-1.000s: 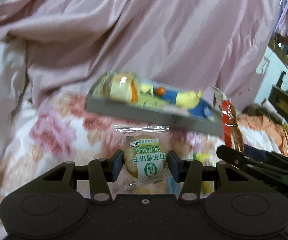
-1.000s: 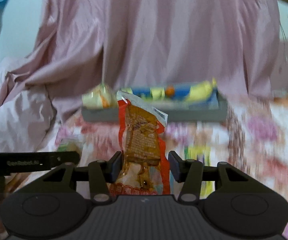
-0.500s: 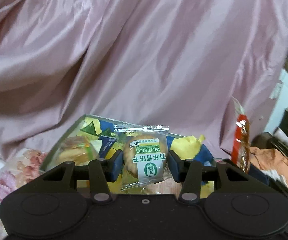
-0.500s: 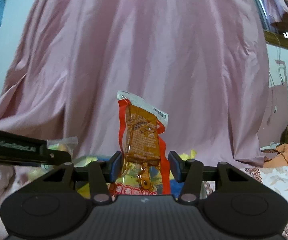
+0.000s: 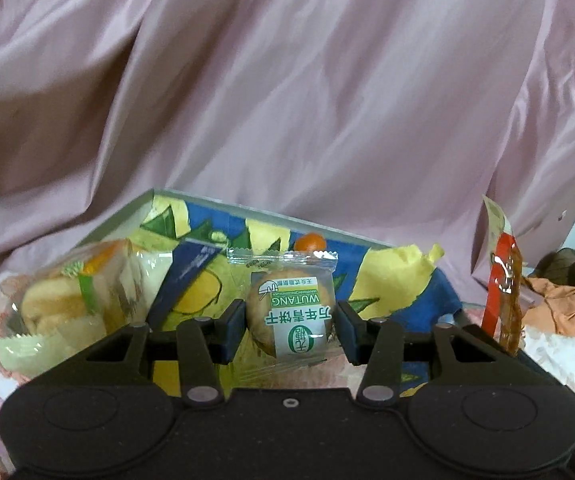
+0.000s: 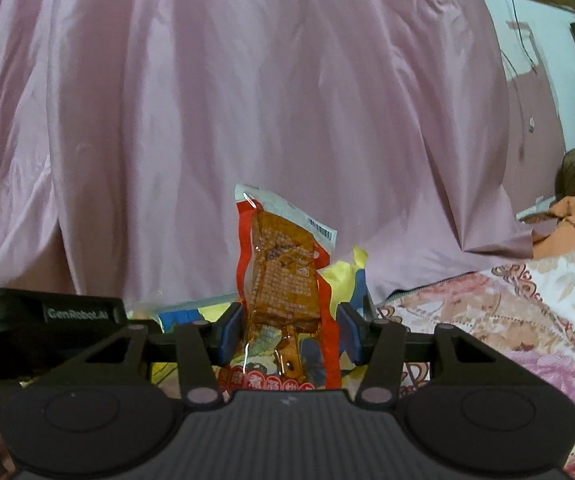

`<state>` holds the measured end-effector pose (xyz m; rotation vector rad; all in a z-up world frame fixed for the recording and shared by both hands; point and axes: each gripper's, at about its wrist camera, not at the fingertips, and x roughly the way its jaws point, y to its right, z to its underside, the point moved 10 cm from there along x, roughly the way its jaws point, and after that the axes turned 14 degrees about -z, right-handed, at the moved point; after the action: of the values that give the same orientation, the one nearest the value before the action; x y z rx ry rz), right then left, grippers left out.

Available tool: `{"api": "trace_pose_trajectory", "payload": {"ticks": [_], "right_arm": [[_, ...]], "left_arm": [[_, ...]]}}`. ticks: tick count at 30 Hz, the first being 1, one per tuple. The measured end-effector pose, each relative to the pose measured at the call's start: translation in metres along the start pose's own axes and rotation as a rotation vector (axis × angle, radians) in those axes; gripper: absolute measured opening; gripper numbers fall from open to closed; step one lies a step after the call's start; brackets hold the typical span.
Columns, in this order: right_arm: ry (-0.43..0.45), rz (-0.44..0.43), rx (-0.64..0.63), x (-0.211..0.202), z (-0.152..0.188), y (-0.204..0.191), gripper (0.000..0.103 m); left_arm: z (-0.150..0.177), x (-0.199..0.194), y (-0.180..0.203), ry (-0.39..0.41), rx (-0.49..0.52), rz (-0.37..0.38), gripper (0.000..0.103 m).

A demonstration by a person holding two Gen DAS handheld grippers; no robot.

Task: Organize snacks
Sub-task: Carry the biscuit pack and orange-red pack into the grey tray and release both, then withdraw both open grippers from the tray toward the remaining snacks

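A: Pink sheet (image 5: 287,100) fills the upper frame. Below it, centre, a grey tray (image 5: 127,216) with a blue-yellow liner; bun packet (image 5: 67,300) already inside, lower left.

B: Step?

A: Delivery, I judge. Left claw (image 5: 289,326) pinches the biscuit packet (image 5: 290,316) over the tray. Right claw (image 6: 289,330) pinches the red snack pouch (image 6: 283,280), upright, bottom centre.

B: Next?

A: Lower, release onto bare liner.

B: Obstacles?

A: The bun packet crowds the left; both claws sit close together.

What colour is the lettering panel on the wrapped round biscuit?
Green and white on the clear-wrapped round biscuit; left wrist view.
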<state>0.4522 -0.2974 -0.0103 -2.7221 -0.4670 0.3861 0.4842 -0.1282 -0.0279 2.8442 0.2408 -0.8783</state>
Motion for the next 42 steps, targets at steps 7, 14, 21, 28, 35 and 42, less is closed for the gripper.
{"api": "trace_pose_trajectory", "payload": {"ticks": [7,14,21,28,35,42], "right_arm": [[-0.031,-0.007,0.025,0.007,0.001,0.0,0.062],[-0.032,-0.015,0.045,0.005,-0.003,0.002,0.076],[0.024,-0.018,0.027,-0.01,-0.018,-0.004,0.087],[0.095,-0.015,-0.05,-0.039,-0.038,-0.02,0.098],[0.154,-0.021,-0.138,-0.079,-0.049,-0.044,0.103],[0.184,-0.026,-0.23,-0.12,-0.049,-0.069,0.103]], "left_arm": [[0.01,0.009,-0.004,-0.06,-0.02,0.0,0.05],[0.002,-0.001,-0.007,-0.032,-0.043,0.007,0.074],[-0.012,-0.027,-0.02,0.02,-0.08,-0.014,0.089],[-0.026,-0.071,-0.041,0.099,-0.106,-0.027,0.102],[-0.029,-0.122,-0.057,0.167,-0.087,-0.03,0.102],[-0.016,-0.169,-0.073,0.214,-0.065,-0.026,0.102]]}}
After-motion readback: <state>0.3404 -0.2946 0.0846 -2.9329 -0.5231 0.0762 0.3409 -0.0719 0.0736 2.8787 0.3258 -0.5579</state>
